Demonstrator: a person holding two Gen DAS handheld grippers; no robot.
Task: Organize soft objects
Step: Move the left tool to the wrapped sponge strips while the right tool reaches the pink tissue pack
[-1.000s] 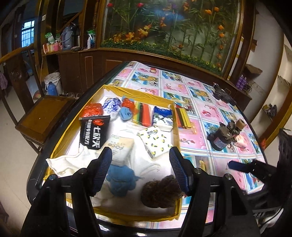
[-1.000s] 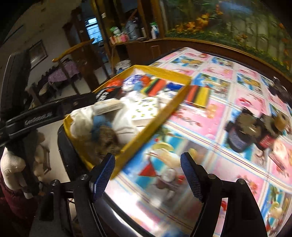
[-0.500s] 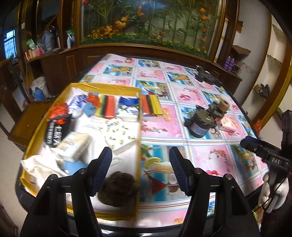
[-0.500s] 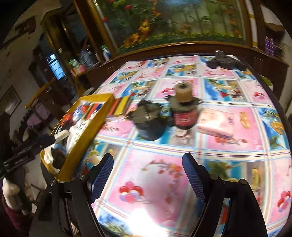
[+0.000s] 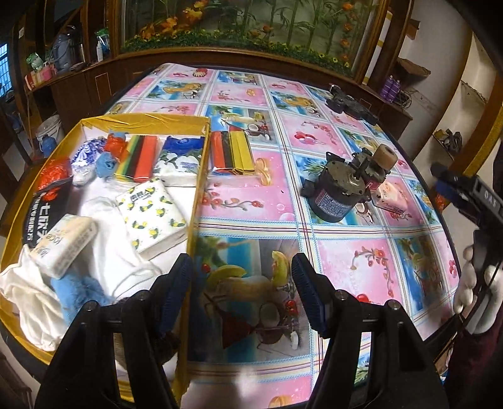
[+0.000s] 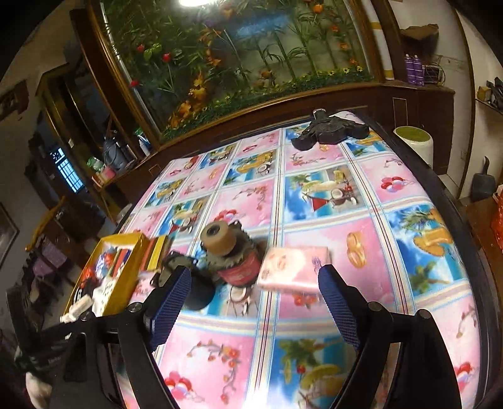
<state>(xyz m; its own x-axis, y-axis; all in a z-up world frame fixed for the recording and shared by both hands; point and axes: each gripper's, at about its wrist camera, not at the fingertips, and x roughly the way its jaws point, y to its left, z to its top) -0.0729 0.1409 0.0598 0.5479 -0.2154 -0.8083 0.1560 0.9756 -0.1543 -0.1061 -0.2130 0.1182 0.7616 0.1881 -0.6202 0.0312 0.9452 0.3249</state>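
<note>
Your room is dim and warm-lit. A ceiling lamp [image 6: 195, 2] burns at twelve o'clock in the right view, throwing white glare on the glossy pink-and-blue patterned bench cover [image 6: 264, 399] at six o'clock. Fisheye bends the edges; the pale pink soft packet [image 6: 294, 267] looks motion-blurred.

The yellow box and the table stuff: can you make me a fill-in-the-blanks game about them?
1. The pink tissue pack lies on the table, not in the yellow ____.
2. The lemon-print tissue pack lies ____ the yellow box.
3. The right gripper holds ____ between its blue pads.
4. The striped pack lies just ____ the box, beside its wall.

Missing words: box; inside; nothing; outside
</note>
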